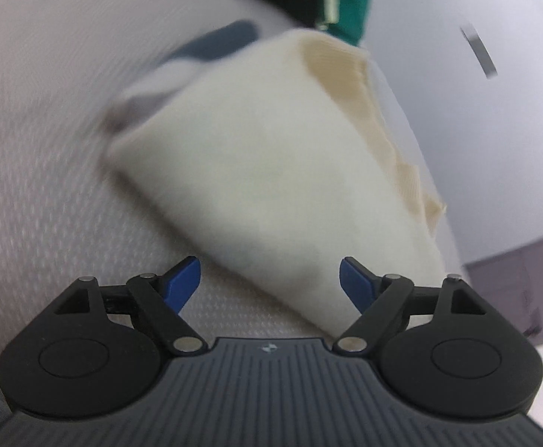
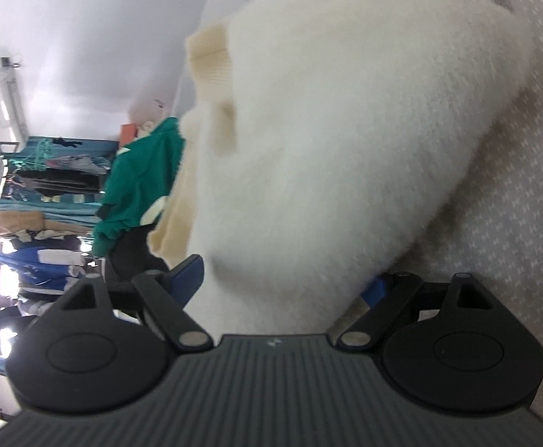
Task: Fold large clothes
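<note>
Left gripper (image 1: pixel 270 281) at bottom centre of left wrist view: blue fingertips (image 1: pixel 182 283) spread wide, nothing clamped. Cream fleece garment (image 1: pixel 256 171), folded into a bundle, across frame centre on patterned grey fabric surface (image 1: pixel 40 193); lower corner of bundle between the spread tips. Ribbed beige trim (image 1: pixel 342 70) along upper right edge.

Right gripper (image 2: pixel 286 283) at bottom centre of right wrist view: jaws apart, cream fleece garment (image 2: pixel 346 141) bulging between them; contact with fingertips (image 2: pixel 187 273) not determinable. Green garment (image 2: pixel 141 171) at centre left. Clothes rack (image 2: pixel 40 201) at far left.
</note>
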Demonstrator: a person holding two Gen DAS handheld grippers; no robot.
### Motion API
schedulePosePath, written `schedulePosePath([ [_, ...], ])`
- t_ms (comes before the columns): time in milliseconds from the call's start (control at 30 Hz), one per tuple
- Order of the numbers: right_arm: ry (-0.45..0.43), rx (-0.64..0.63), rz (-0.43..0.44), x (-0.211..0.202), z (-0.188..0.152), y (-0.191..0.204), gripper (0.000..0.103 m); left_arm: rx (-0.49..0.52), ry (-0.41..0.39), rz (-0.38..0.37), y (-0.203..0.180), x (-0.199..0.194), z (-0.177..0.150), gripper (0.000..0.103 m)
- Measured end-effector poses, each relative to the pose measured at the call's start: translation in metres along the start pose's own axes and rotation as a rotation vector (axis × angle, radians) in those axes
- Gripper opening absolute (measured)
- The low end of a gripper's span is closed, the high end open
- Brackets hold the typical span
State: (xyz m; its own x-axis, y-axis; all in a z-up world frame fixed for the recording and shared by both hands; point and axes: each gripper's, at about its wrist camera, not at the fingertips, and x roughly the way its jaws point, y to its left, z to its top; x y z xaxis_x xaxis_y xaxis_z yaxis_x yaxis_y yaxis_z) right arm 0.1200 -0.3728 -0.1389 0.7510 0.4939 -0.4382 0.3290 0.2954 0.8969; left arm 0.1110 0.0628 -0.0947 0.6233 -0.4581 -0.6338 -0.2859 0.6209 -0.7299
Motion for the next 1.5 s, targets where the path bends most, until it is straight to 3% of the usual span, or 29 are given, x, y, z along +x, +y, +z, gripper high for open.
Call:
schedulePosePath([
  [133, -0.024, -0.037, 0.046, -0.004, -0.003, 0.008, 0.089, -0.149, 0.047, -0.064, 0.021, 0.012, 0.007, 0.085],
  [233, -0.025, -0.042, 0.04, -0.002, -0.002, 0.008, 0.088, -0.25, 0.036, -0.109, 0.034, 0.021, 0.011, 0.085],
  [400, -0.018, 0.007, -0.016, 0.002, -0.001, -0.004, 0.087, -0.295, -0.015, -0.129, 0.038, 0.026, 0.017, 0.08],
  [500, -0.068, 0.014, -0.067, -0.004, 0.001, -0.008, 0.086, -0.281, -0.022, -0.089, 0.036, 0.031, 0.024, 0.061],
  [667, -0.104, -0.053, -0.125, -0.009, 0.004, -0.002, 0.081, -0.209, -0.067, -0.052, 0.027, 0.029, 0.028, 0.041],
  [800, -0.116, -0.068, -0.116, -0.011, 0.008, -0.002, 0.067, -0.144, -0.087, -0.044, 0.018, 0.028, 0.034, 0.031],
  [933, -0.139, -0.232, -0.143, -0.014, 0.004, 0.019, 0.047, -0.091, -0.103, -0.036, 0.006, 0.027, 0.04, 0.026],
  [1033, -0.153, -0.295, -0.116, -0.02, 0.0, 0.029, 0.041, -0.016, -0.129, -0.024, -0.008, 0.019, 0.041, 0.025],
  [1267, -0.165, -0.384, -0.046, -0.042, -0.01, 0.047, 0.038, 0.082, -0.211, -0.037, -0.025, -0.009, 0.038, 0.023],
  [1500, -0.168, -0.416, -0.03, -0.075, -0.024, 0.062, 0.038, 0.107, -0.211, -0.058, -0.031, -0.049, 0.023, 0.023],
])
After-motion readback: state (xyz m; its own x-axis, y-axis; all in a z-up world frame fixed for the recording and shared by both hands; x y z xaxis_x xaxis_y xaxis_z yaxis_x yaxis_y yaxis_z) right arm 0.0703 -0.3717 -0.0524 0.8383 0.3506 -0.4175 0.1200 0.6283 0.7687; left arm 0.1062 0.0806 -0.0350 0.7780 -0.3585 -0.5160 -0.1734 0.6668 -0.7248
